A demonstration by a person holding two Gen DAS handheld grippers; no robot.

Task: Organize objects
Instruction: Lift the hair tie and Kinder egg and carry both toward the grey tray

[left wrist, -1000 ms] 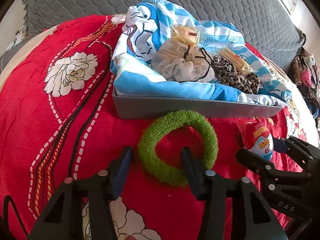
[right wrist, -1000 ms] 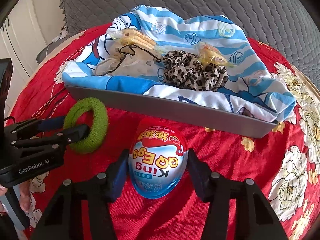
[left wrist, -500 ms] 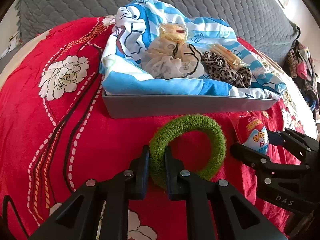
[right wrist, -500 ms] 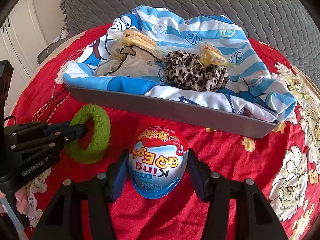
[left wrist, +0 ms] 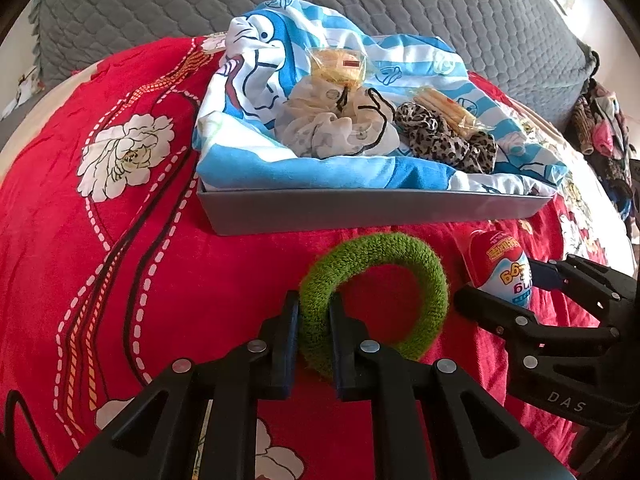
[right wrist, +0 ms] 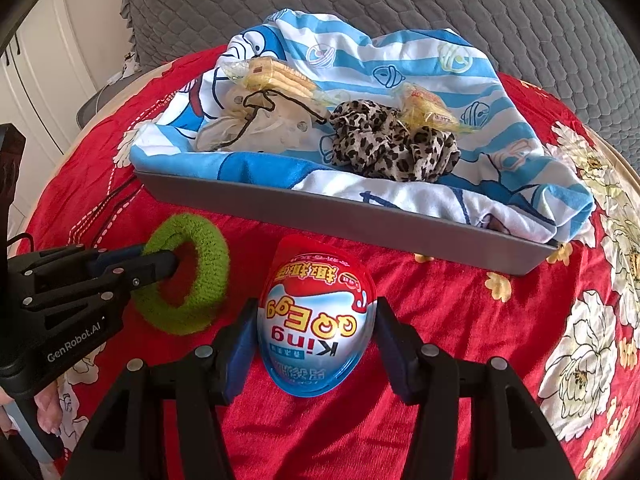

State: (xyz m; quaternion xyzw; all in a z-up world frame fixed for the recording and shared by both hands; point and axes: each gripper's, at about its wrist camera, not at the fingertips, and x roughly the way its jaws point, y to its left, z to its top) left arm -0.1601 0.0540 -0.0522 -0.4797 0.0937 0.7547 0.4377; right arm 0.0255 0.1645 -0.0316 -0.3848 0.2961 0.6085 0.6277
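Green and fuzzy, the hair ring [left wrist: 376,300] is pinched at its near left side by the left gripper [left wrist: 314,320], one finger outside the loop and one through it, on the red floral bedspread [left wrist: 100,240] just in front of the grey tray [left wrist: 360,210]. Beside it, the right gripper [right wrist: 316,328] grasps the toy egg [right wrist: 316,320] between both fingers. Inside the tray, on a blue striped cloth [right wrist: 400,60], lie a leopard scrunchie [right wrist: 392,146], a cream scrunchie [left wrist: 336,128] and two wrapped snacks.
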